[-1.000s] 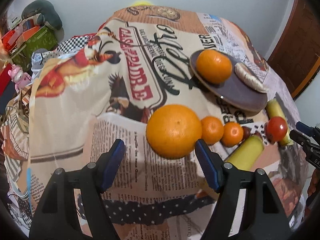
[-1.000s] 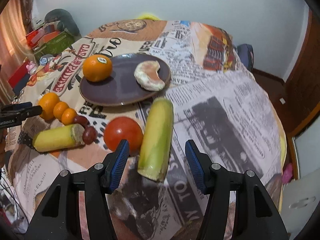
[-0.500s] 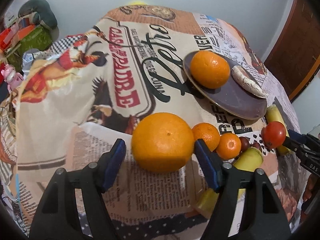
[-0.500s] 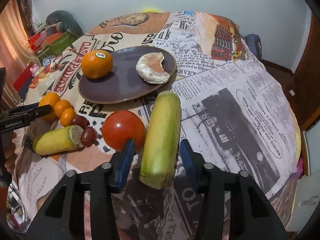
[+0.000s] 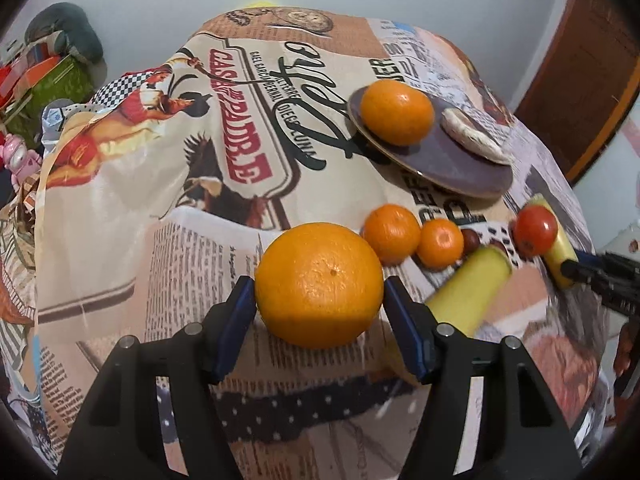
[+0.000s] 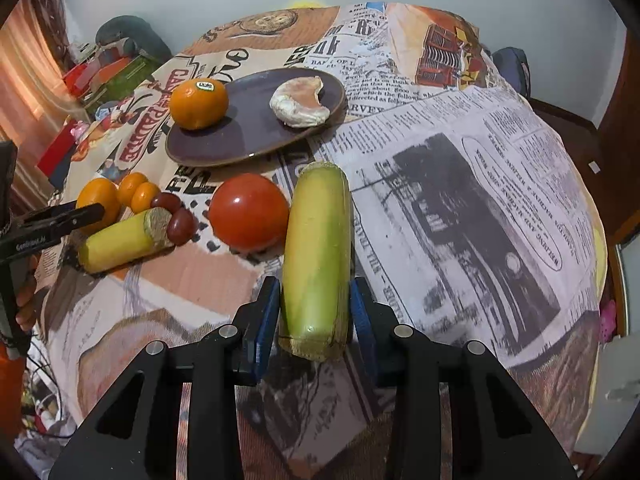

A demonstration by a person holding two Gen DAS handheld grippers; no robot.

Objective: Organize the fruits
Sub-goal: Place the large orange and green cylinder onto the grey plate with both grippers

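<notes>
While its long axis runs straight away from the camera toward the brown plate (image 6: 256, 148), the corn cob (image 6: 318, 256) lies on the surface just right of the tomato (image 6: 248, 212), cut end nearest. Spread a second ago, the right tool (image 6: 314, 316) now pinches the cob's near end. Left of the plate, the left tool (image 5: 319, 308), wide open before, has closed on the large orange (image 5: 319, 284)
</notes>
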